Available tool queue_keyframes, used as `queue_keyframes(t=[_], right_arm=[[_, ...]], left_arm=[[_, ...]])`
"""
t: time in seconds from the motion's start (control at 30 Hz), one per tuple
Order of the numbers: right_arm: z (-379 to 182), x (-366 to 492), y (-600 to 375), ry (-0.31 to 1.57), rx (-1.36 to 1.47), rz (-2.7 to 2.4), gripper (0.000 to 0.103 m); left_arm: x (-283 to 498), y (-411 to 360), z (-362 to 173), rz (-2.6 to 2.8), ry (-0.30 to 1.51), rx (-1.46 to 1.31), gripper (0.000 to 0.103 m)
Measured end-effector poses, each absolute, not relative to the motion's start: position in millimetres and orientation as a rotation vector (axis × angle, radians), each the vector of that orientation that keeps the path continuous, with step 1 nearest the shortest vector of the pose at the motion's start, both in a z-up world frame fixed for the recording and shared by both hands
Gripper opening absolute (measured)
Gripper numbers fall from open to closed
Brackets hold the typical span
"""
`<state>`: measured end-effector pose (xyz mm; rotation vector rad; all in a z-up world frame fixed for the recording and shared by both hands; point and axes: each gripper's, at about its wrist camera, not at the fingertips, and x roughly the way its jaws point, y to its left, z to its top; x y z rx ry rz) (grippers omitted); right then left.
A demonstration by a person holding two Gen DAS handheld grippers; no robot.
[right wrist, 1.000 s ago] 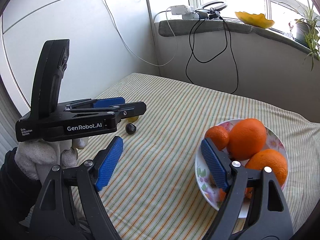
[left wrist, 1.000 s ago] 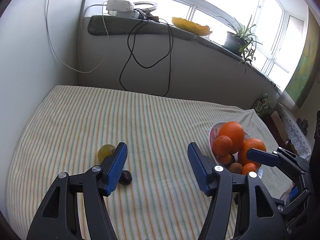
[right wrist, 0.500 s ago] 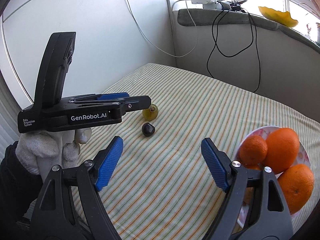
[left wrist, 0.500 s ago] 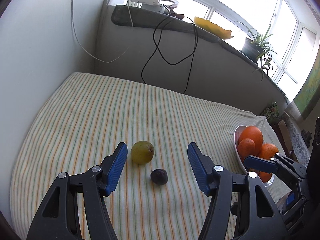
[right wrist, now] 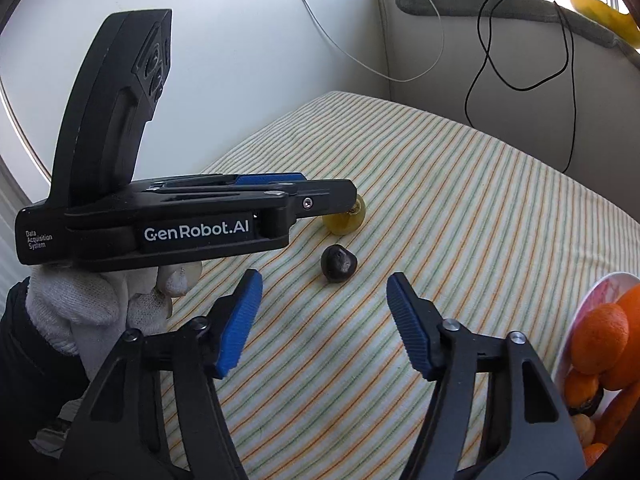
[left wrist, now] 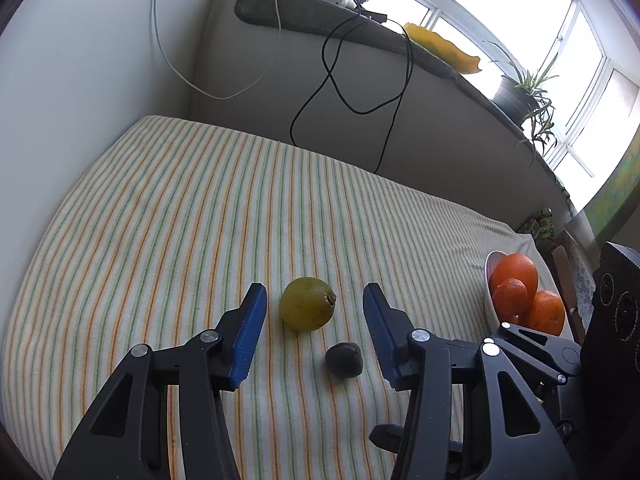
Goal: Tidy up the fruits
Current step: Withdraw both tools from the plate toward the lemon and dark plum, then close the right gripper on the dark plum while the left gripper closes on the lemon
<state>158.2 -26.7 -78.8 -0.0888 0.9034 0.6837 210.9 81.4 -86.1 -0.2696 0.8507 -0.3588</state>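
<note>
A yellow-green fruit (left wrist: pixel 307 303) lies on the striped cloth between the blue pads of my left gripper (left wrist: pixel 314 294), whose jaws are closing without touching it. A small dark fruit (left wrist: pixel 344 360) sits just beside it, nearer the right pad. In the right wrist view that dark fruit (right wrist: pixel 338 263) lies just ahead of my right gripper (right wrist: pixel 324 280), whose jaws are also closing with nothing between them. My left gripper (right wrist: pixel 340 198) partly hides the yellow-green fruit (right wrist: pixel 346 218). A white bowl (left wrist: pixel 490 280) of oranges (left wrist: pixel 516 276) stands at the right.
A white-gloved hand (right wrist: pixel 100 304) holds the left gripper. A white wall (left wrist: pixel 100 80) borders the table on the left. Behind it, a ledge (left wrist: pixel 304 16) carries a power strip, hanging black cables (left wrist: pixel 332 76), a yellow dish (left wrist: pixel 444 48) and a potted plant (left wrist: pixel 520 96).
Both grippers swung left and sank toward the two loose fruits, and the bowl slid to the right edge of both views. Both pairs of jaws stand narrower than before.
</note>
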Motion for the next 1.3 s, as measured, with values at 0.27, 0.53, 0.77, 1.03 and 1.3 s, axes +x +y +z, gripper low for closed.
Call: queue_keyframes(t=[0.27, 0.53, 0.77, 1.03, 1.3], right_arm=[[-96, 180, -12, 0.959, -0.088, 0.667, 0.053], [-104, 186, -3, 0.973, -0.093, 0.656, 0.045], [-103, 188, -2, 0.978, -0.103, 0.658, 0.037], [-106, 192, 0, 0.982, -0.109, 0.651, 0.026], [-101, 182, -4, 0.967, -0.111, 0.657, 0.025]], left_arm=[[218, 81, -92, -0.37, 0.874, -0.268, 0.044], [224, 78, -99, -0.379, 0.892, -0.261, 0.04], [225, 77, -104, -0.384, 0.901, -0.254, 0.032], [224, 78, -104, -0.386, 0.889, -0.256, 0.03], [220, 82, -100, -0.38, 0.871, -0.266, 0.03]])
